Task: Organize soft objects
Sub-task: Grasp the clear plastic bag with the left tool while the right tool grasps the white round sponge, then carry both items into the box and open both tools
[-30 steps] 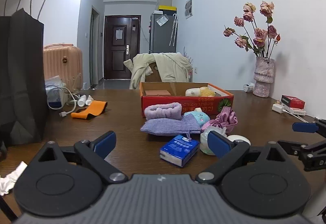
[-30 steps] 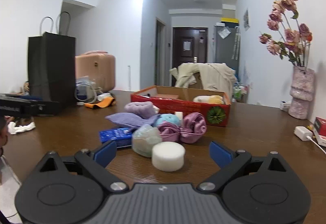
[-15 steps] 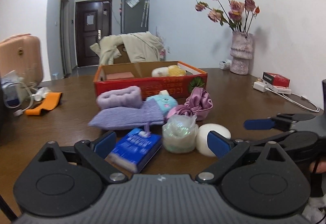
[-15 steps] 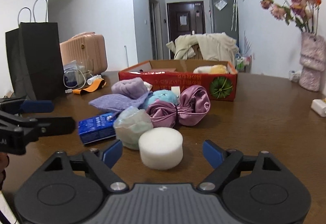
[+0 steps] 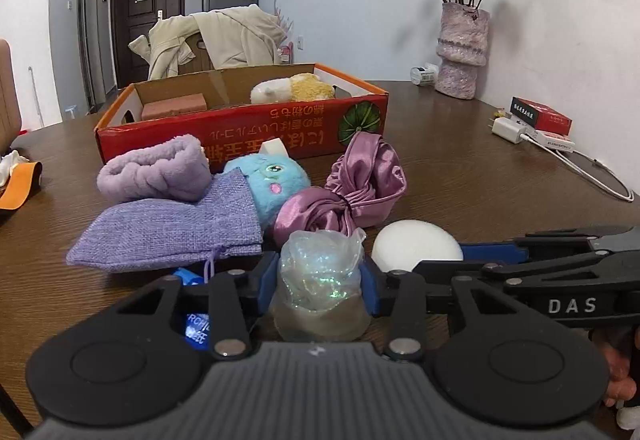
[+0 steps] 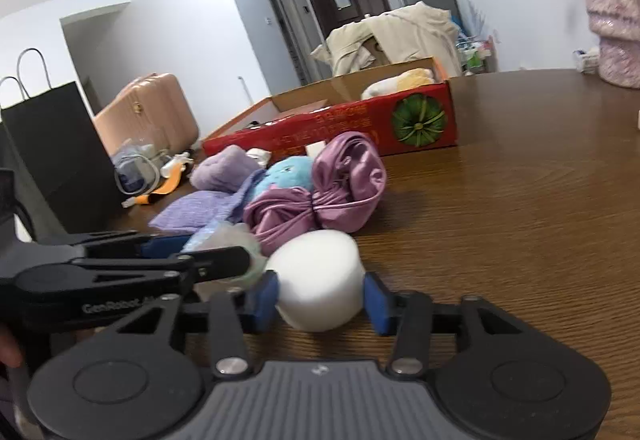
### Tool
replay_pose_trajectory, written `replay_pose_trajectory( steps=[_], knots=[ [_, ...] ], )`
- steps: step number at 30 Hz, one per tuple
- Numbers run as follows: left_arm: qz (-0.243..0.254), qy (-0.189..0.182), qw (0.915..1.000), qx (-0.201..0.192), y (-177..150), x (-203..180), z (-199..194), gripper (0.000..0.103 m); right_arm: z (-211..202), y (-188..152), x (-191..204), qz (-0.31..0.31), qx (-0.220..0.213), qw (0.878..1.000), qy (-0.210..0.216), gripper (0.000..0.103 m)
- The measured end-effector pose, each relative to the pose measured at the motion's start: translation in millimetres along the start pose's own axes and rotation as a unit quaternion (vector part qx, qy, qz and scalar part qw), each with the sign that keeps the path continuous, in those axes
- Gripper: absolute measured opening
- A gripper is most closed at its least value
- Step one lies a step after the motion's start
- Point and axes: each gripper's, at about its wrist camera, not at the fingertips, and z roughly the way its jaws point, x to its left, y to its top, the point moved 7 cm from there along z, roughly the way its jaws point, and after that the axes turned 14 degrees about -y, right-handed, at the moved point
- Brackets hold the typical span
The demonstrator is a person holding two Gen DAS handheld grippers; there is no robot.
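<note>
On a brown wooden table [image 5: 460, 175], the tidying of soft things was only partly done. A red cardboard box [image 5: 248, 127] stood at the far side and already held a yellow-and-white plush [image 5: 294, 89] and a brick-coloured block [image 5: 174, 105]. Most of the soft things lay in a loose heap on the table just in front of the box: a lilac fleece band [image 5: 156, 173], a purple woven pouch [image 5: 172, 232], a blue plush toy [image 5: 276, 179] and a pink satin bundle [image 5: 348, 187]. A blue packet [image 5: 196, 324] lay partly hidden under the left gripper. At the near edge of the heap, the left gripper [image 5: 320, 288] was closing its fingers on a crinkly clear bag [image 5: 320, 284], the blue pads [image 5: 266, 288] already against its sides. Just to the right, the right gripper [image 6: 320, 298] was closing its fingers around a white foam puck [image 6: 318, 280], one pad touching it and the other apparently a hair off. Both things appeared to sit on the table, not yet lifted. By this reading, two items were boxed, two were being picked up, and the rest of the heap remained to be moved.
</note>
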Motion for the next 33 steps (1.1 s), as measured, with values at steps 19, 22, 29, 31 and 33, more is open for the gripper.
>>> replay_pose_trajectory(
  steps=[19, 22, 29, 31, 33],
  knots=[
    [-0.027, 0.003, 0.9971, -0.071, -0.7, 3.3, -88.3, 0.035, -32.6, 2.9, 32.1, -0.031, -0.027, 0.999, 0.000, 0.038],
    [-0.030, 0.006, 0.9957, -0.088, 7.0, 9.3, -98.4, 0.035, -35.5, 11.7, 36.5, -0.036, -0.035, 0.999, -0.002, 0.038],
    [-0.033, 0.005, 0.9912, -0.128, 56.4, 48.2, -109.3, 0.035, -34.2, 73.7, 35.4, -0.028, -0.060, 0.998, 0.015, 0.038],
    [-0.032, 0.013, 0.9899, -0.137, 77.9, 64.8, -106.6, 0.035, -28.7, 103.0, 35.3, -0.032, -0.074, 0.997, 0.018, 0.038],
    [-0.025, 0.013, 0.9893, -0.143, 103.9, 84.4, -97.9, 0.035, -14.8, 139.2, 36.6, -0.042, -0.082, 0.995, 0.027, 0.038]
  ],
)
